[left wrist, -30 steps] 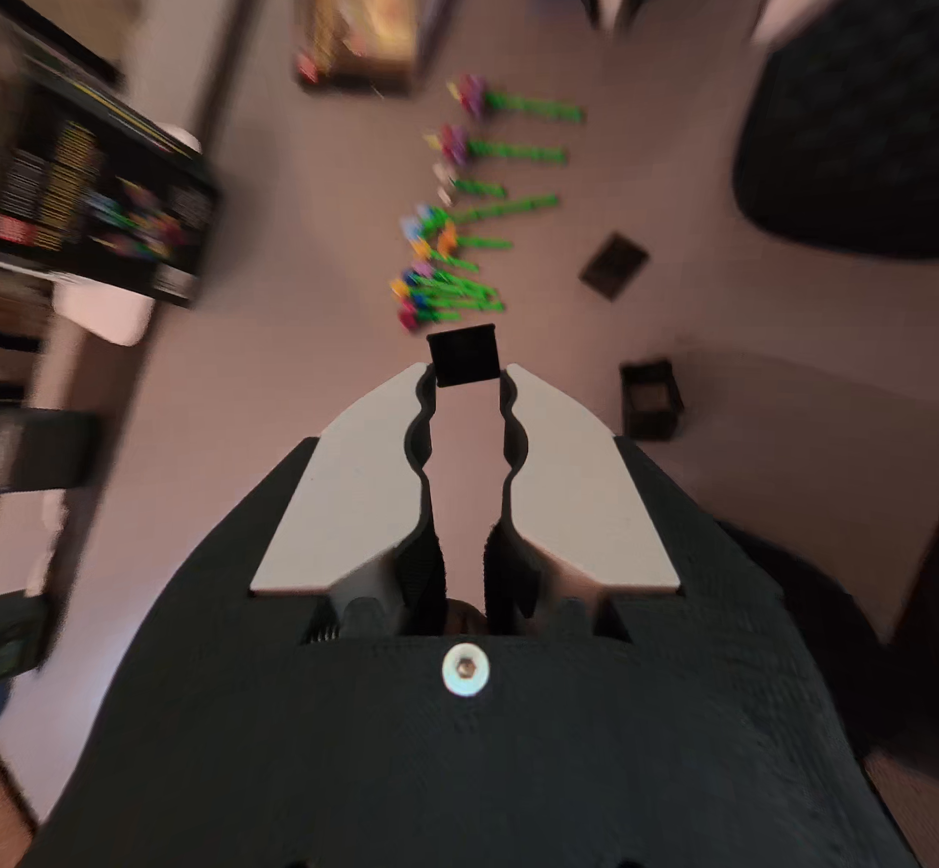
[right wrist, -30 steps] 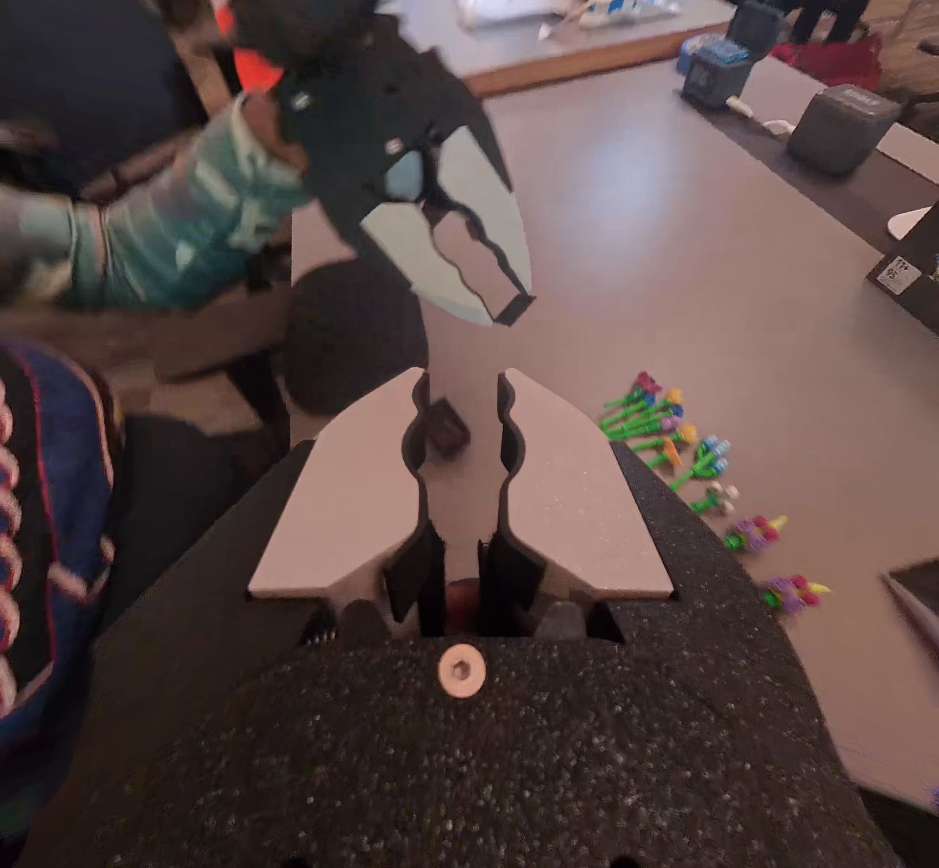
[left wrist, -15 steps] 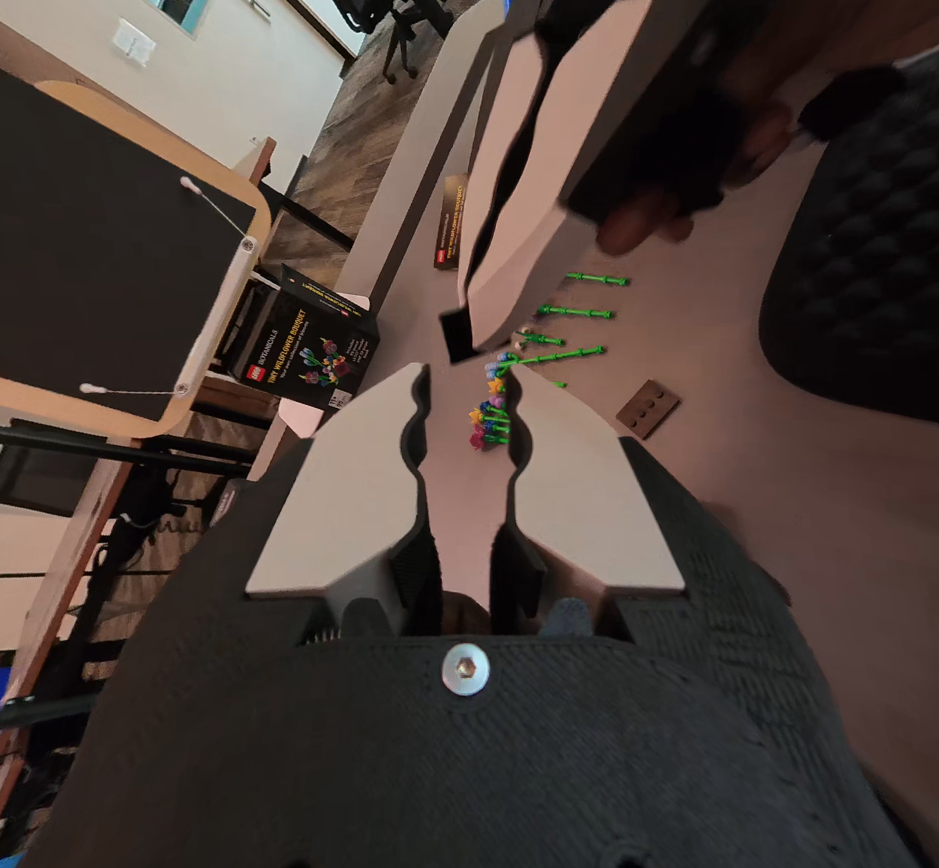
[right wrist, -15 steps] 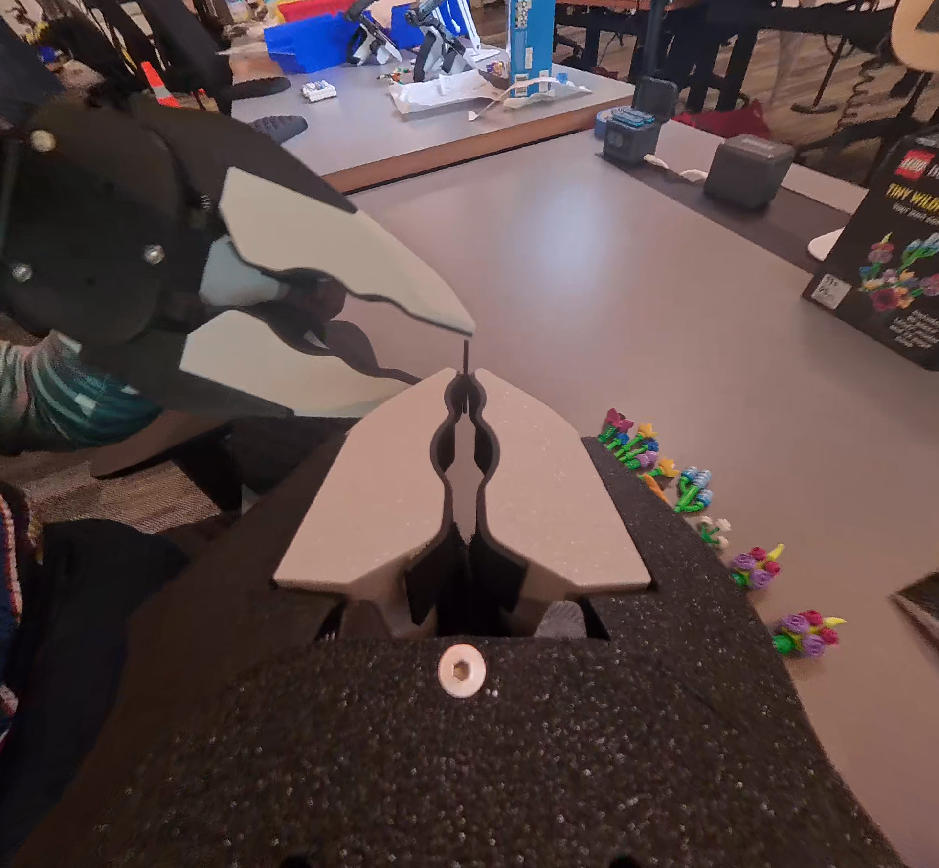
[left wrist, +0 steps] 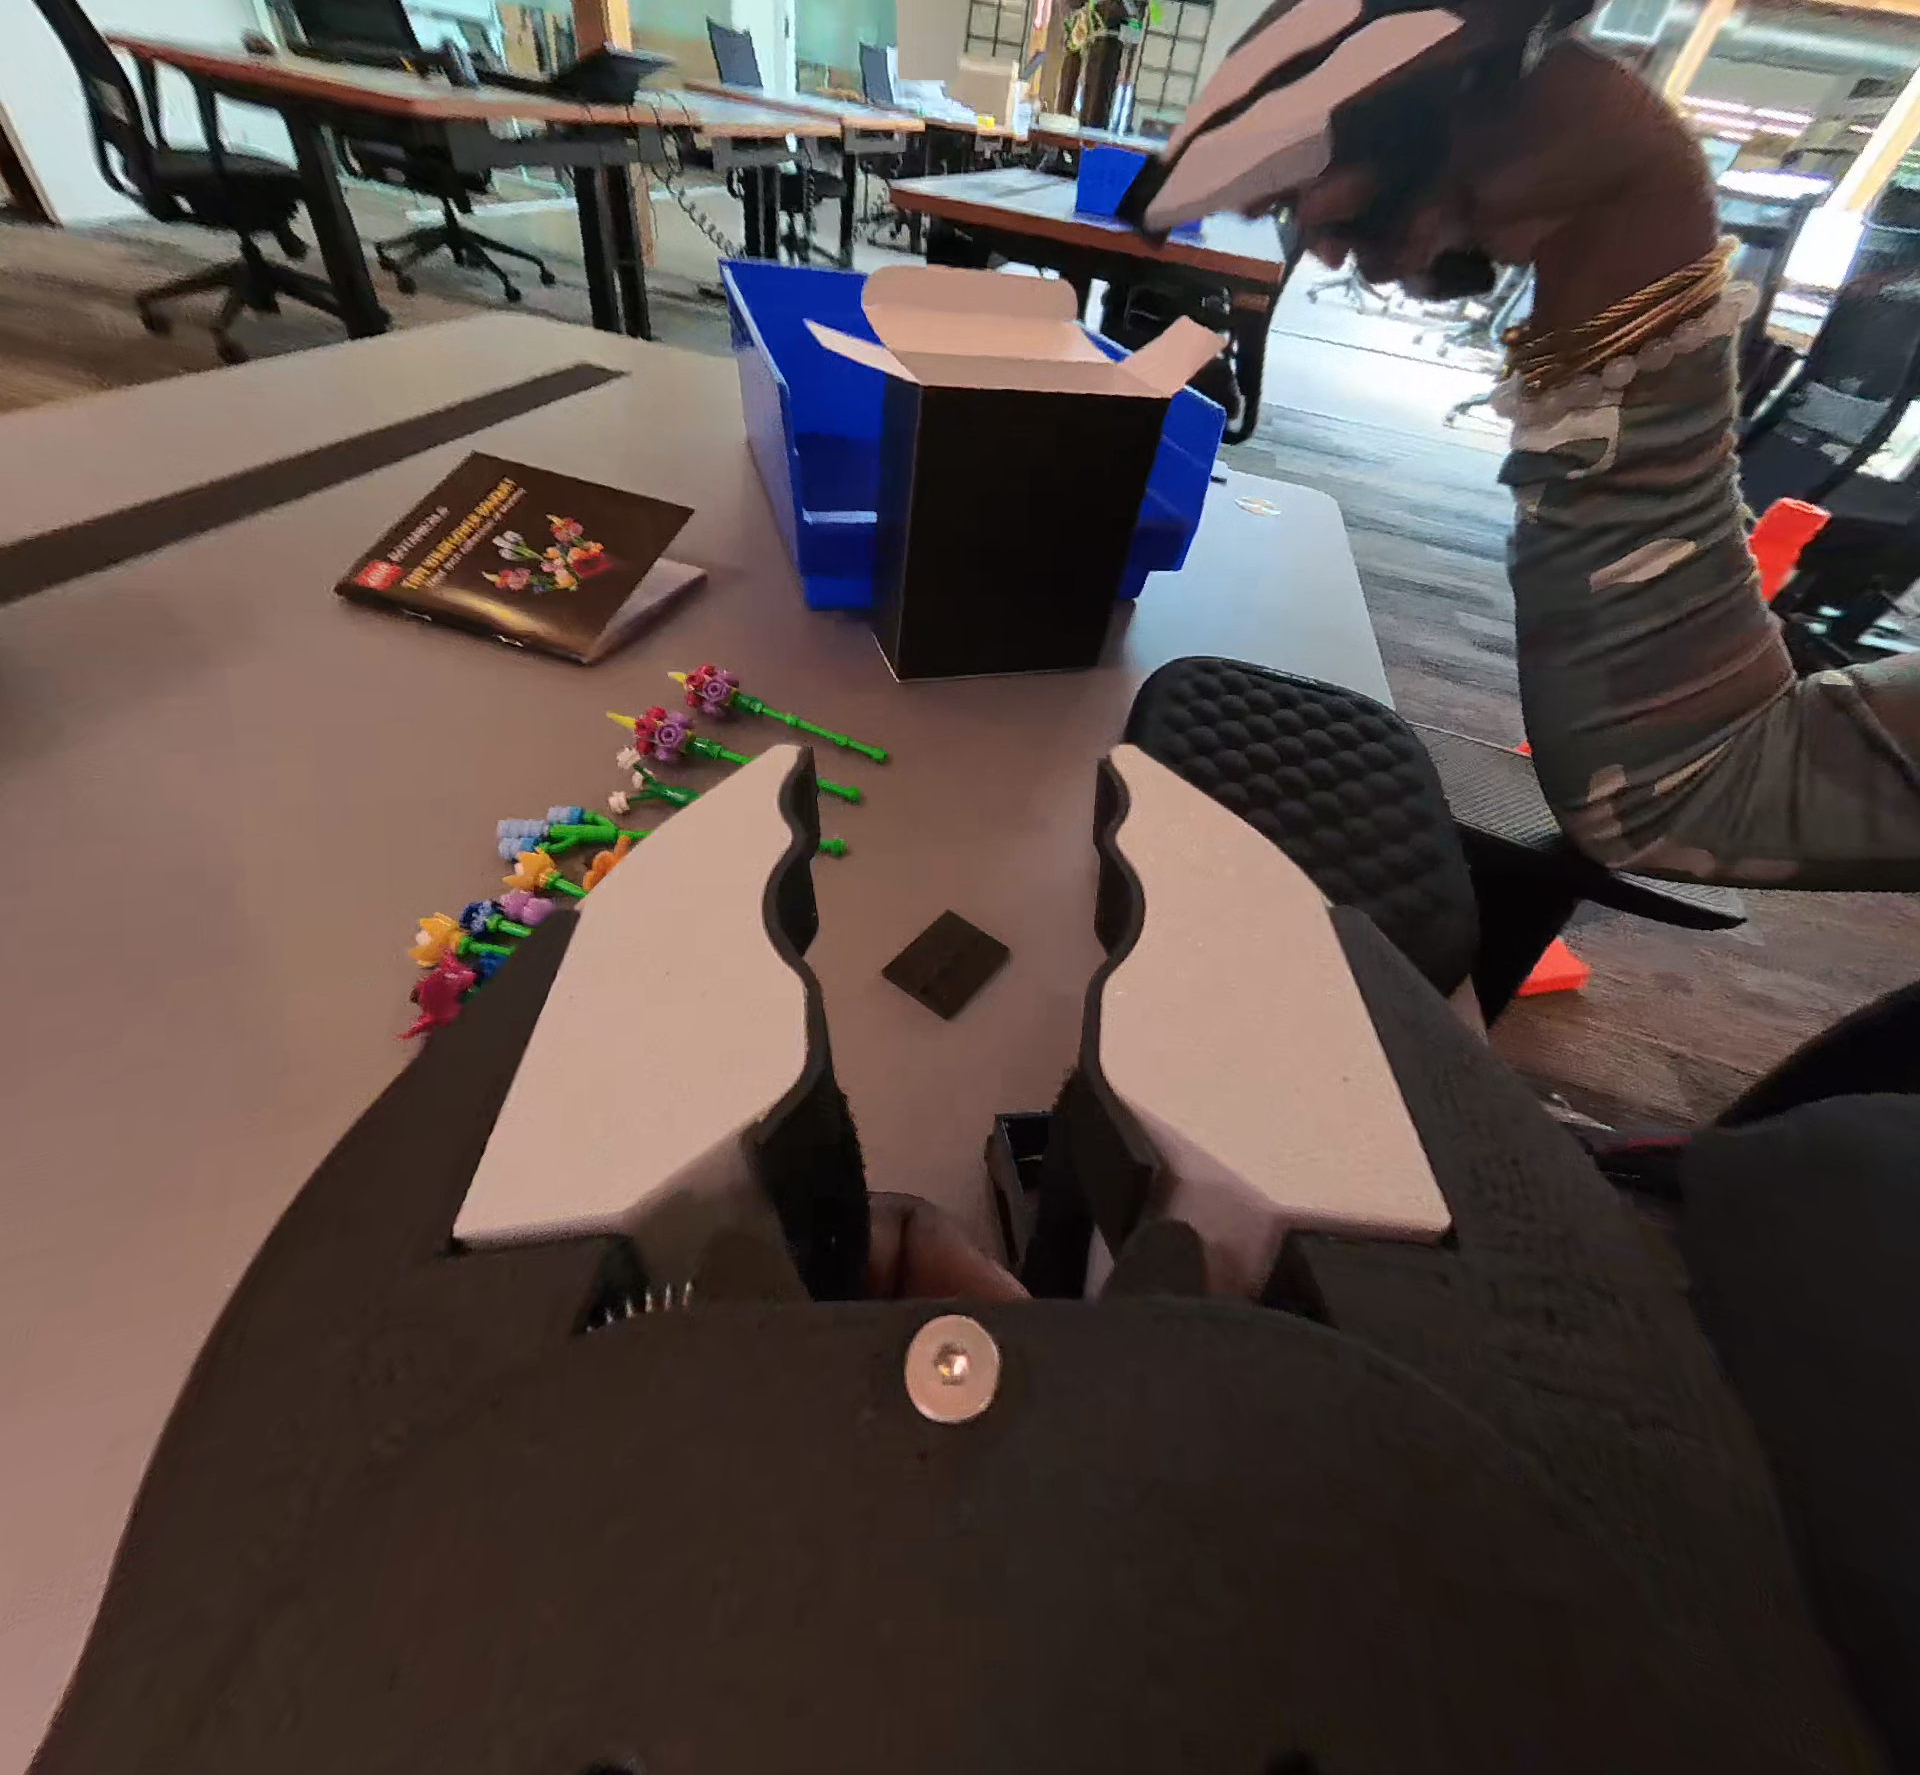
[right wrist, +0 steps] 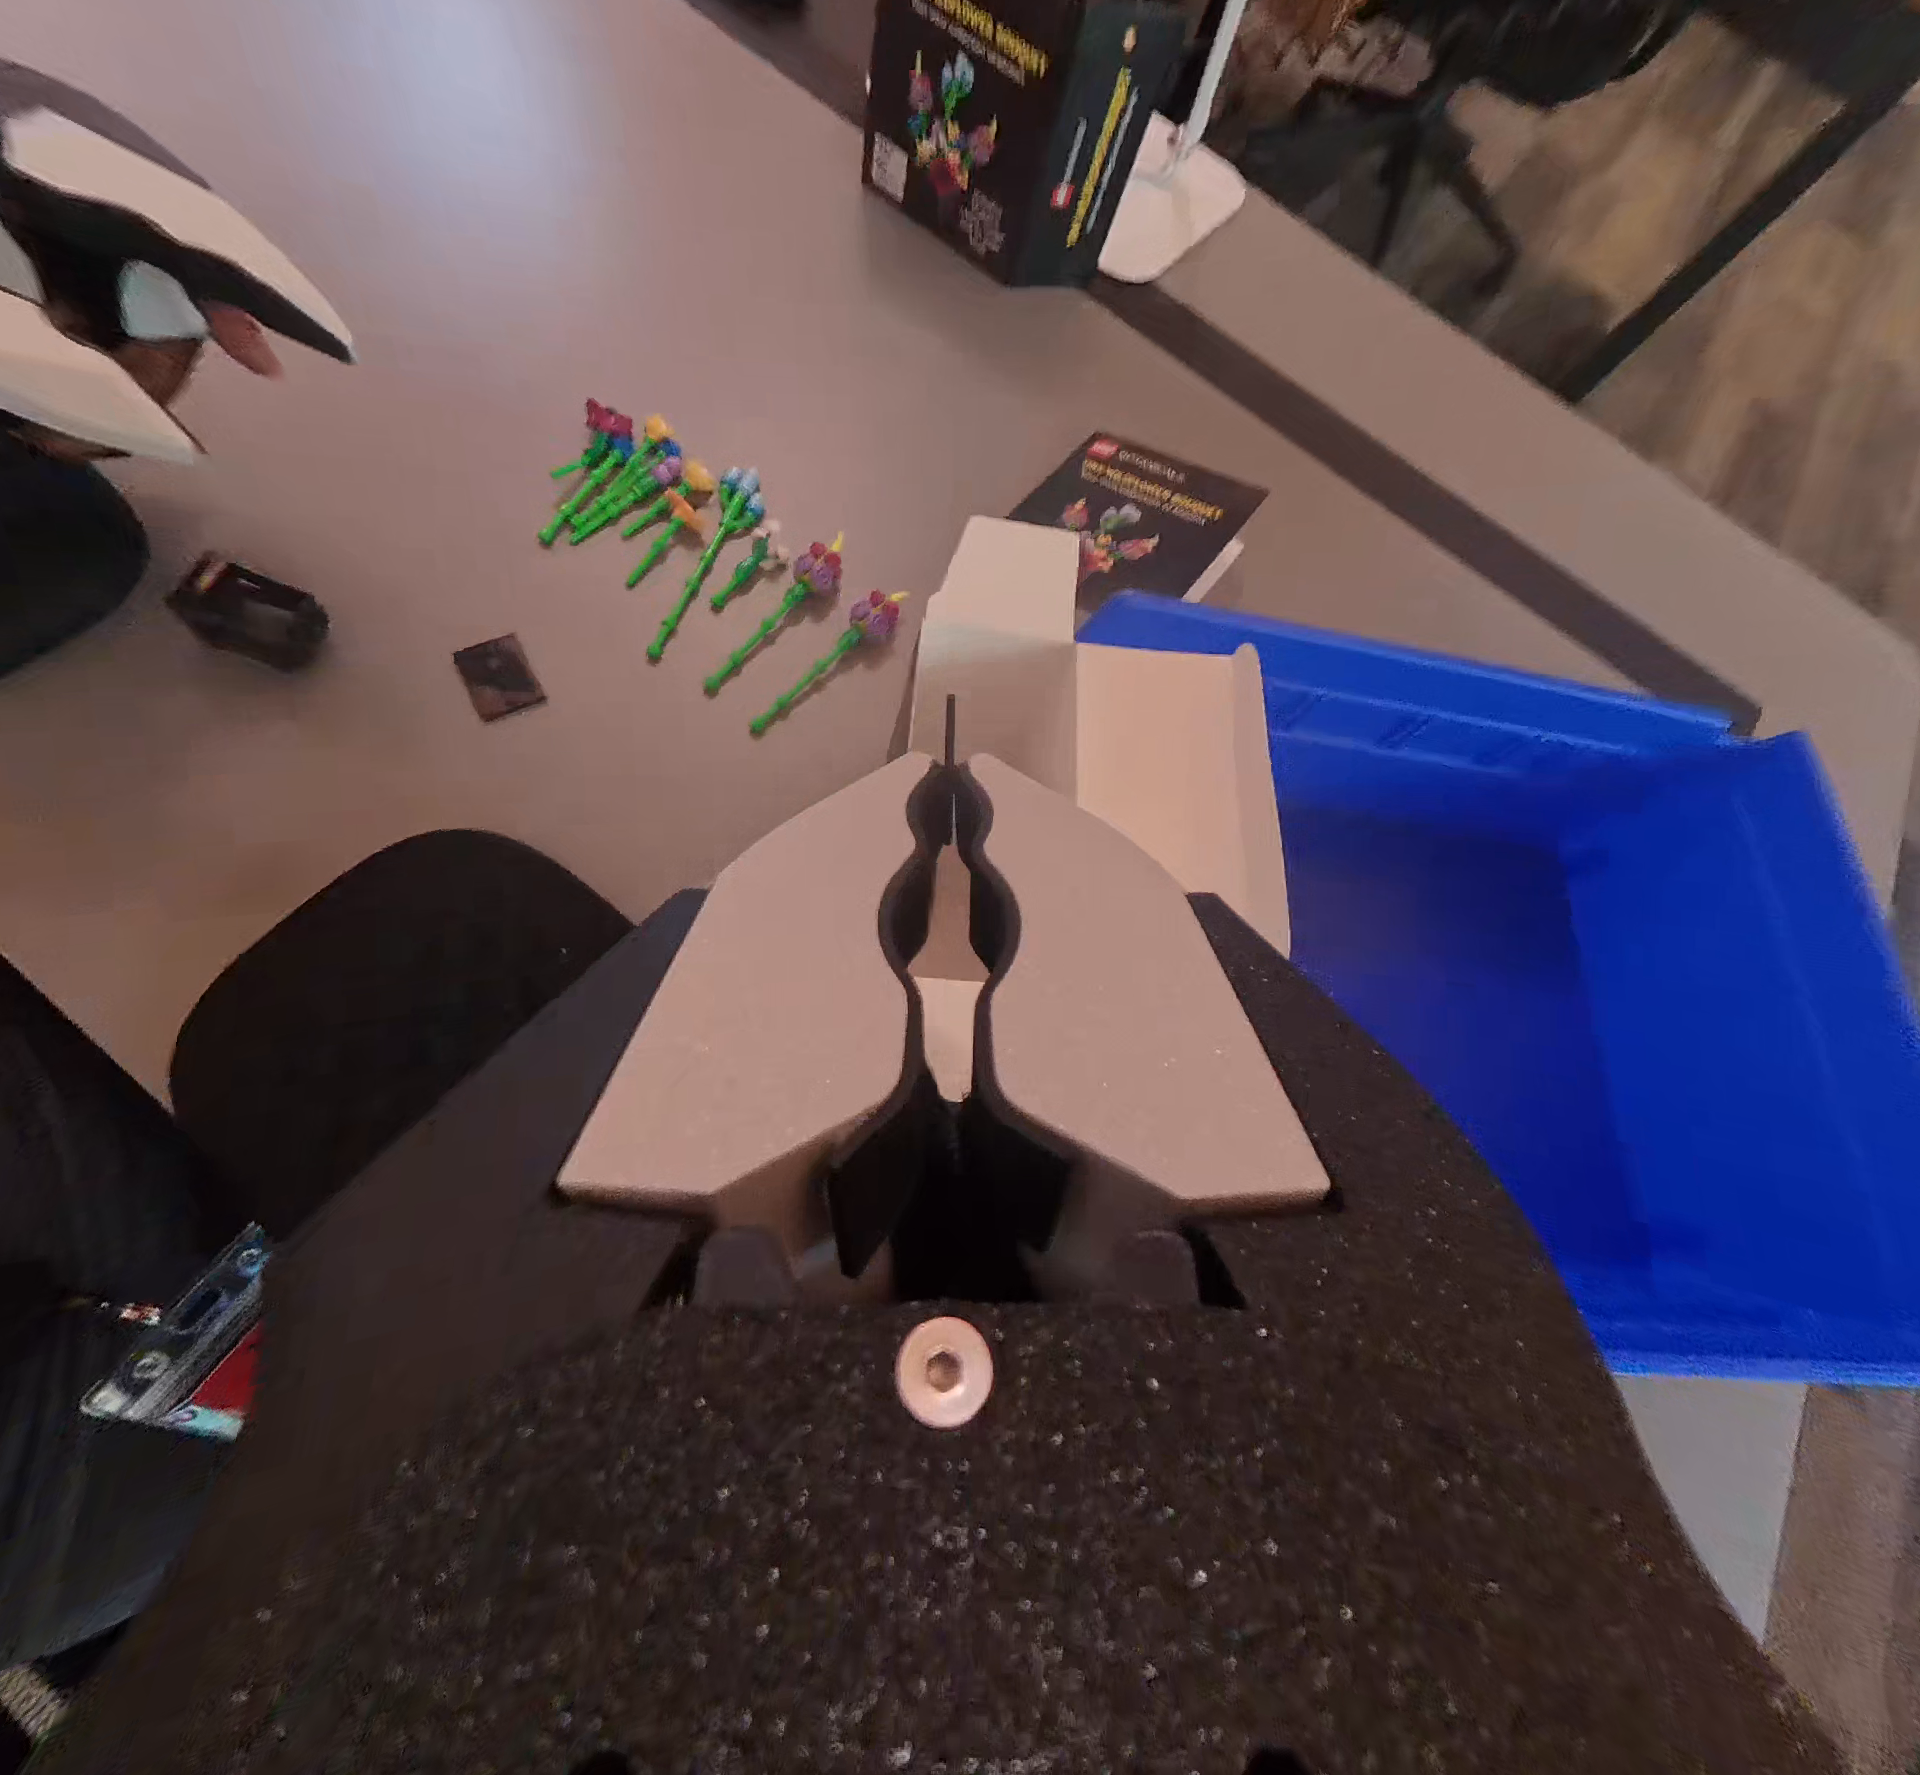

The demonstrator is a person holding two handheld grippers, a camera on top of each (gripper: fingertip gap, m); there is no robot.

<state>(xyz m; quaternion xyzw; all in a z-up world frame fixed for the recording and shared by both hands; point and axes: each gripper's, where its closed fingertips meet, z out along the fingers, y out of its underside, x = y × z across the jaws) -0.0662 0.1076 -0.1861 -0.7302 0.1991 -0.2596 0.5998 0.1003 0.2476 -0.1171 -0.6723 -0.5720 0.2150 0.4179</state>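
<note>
Left gripper point(left wrist: 951, 780) gapes empty above flat plate point(left wrist: 945, 963); right gripper point(right wrist: 951, 764) pinches thin black piece point(right wrist: 950, 733) over open box point(right wrist: 1091, 717).

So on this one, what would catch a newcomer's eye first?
The row of toy flowers lying on the grey table, bright against it. Next, the blue bin with an open black carton before it. The right gripper hangs above that carton, pinching a thin black plate edge-on.
</note>
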